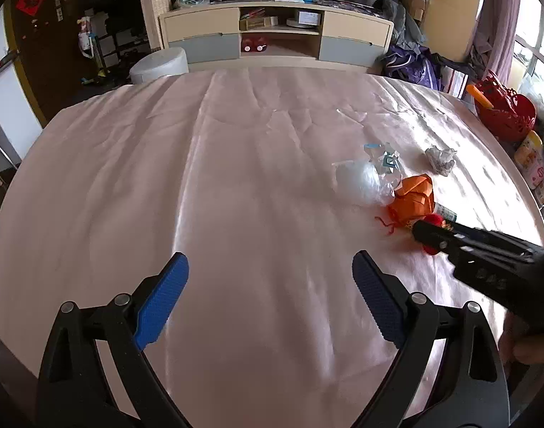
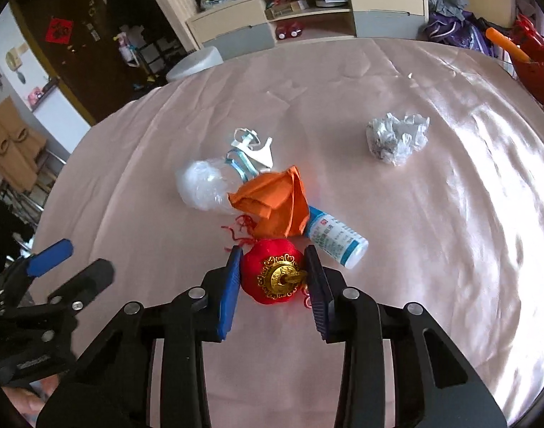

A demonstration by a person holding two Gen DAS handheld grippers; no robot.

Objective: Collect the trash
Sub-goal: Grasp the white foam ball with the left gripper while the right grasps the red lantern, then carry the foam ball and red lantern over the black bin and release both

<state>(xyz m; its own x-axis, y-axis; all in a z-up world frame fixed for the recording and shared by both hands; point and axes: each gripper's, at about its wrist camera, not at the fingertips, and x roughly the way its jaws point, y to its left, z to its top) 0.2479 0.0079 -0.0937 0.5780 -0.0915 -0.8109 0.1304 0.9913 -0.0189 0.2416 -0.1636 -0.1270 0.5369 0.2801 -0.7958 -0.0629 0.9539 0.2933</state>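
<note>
A pile of trash lies on the pink tablecloth (image 2: 432, 249): an orange crumpled paper (image 2: 275, 199), a clear plastic bag (image 2: 200, 189), a white plastic scrap with blue strips (image 2: 252, 148), a white medicine bottle (image 2: 337, 239) on its side, and a crumpled silvery ball (image 2: 396, 137) set apart. At the near edge of the pile sits a red lantern ornament (image 2: 272, 271) with a gold cap. My right gripper (image 2: 273, 253) has both blue pads pressed on its sides. My left gripper (image 1: 270, 260) stands open over bare cloth, left of the pile, with nothing between its fingers.
A red basket (image 1: 507, 110) with an orange handle sticking out stands at the table's far right edge, with a yellow packet (image 1: 528, 157) beside it. Past the far edge are a white stool (image 1: 159, 64) and a low cabinet (image 1: 275, 32).
</note>
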